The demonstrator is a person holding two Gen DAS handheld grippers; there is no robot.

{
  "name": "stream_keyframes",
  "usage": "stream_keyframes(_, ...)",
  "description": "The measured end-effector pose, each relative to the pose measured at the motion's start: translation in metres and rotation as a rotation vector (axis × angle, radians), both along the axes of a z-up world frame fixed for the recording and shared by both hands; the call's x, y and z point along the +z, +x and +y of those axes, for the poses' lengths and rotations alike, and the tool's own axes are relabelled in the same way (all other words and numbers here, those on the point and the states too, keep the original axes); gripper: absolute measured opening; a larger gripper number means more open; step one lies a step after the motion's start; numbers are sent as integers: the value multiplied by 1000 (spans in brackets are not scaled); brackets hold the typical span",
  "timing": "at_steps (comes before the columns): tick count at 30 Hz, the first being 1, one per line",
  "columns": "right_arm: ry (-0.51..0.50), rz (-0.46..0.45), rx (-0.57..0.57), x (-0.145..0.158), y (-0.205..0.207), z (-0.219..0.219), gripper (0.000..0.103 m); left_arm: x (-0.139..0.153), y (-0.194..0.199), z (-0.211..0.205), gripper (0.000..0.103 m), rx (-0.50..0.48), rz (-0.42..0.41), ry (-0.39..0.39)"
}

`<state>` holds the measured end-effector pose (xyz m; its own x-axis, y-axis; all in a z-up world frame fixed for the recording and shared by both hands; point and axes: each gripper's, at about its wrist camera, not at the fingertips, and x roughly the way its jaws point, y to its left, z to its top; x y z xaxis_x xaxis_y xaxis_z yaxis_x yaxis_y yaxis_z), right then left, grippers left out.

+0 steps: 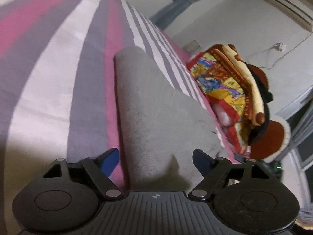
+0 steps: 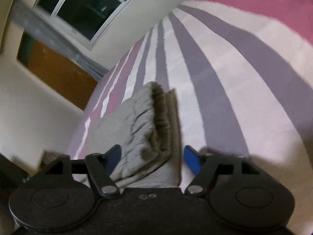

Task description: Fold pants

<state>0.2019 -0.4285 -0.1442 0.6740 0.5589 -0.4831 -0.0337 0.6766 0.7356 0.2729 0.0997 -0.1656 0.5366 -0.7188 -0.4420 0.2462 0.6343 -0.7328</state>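
Grey pants (image 1: 148, 105) lie folded lengthwise on a bed with a pink, grey and white striped sheet (image 1: 58, 68). In the left wrist view a long grey leg runs away from my left gripper (image 1: 156, 160), which is open with its blue pads on either side of the cloth. In the right wrist view the gathered elastic waistband (image 2: 154, 121) sits between the fingers of my right gripper (image 2: 152, 156), which is open around it. The waistband's layers are stacked and slightly raised.
A pile of colourful patterned bedding and a brown-and-cream cushion (image 1: 234, 98) lies on the bed right of the pants. A white wall with an air conditioner (image 1: 289, 5) is beyond. A window (image 2: 82, 7) and an orange-brown panel (image 2: 58, 74) are beside the bed's far edge.
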Motion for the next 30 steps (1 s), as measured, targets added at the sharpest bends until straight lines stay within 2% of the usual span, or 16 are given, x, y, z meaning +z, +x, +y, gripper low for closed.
stream_keyframes(3, 52, 18, 37, -14, 12, -5, 73, -13, 10, 1, 78, -21, 18, -84)
stream_keyframes(7, 116, 11, 138, -24, 36, -2, 73, -29, 30, -2, 71, -43, 38, -156)
stream_keyframes(20, 202, -10, 335, -35, 96, 17, 73, -55, 88, -27, 69, -269, 28, -371)
stream_keyframes(23, 207, -16, 389, -37, 105, 22, 71, -59, 96, -30, 63, -298, 16, -428)
stream_keyframes(25, 206, -17, 403, -36, 106, 23, 63, -58, 95, -32, 59, -313, 3, -437)
stream_keyframes(26, 209, -17, 403, -36, 107, 23, 55, -57, 94, -31, 58, -315, -6, -437)
stream_keyframes(27, 221, -23, 402, -34, 106, 22, 51, -55, 94, -32, 53, -317, -16, -437)
stream_keyframes(30, 212, -39, 399, -26, 106, 22, 48, -46, 92, -31, 35, -309, -59, -430)
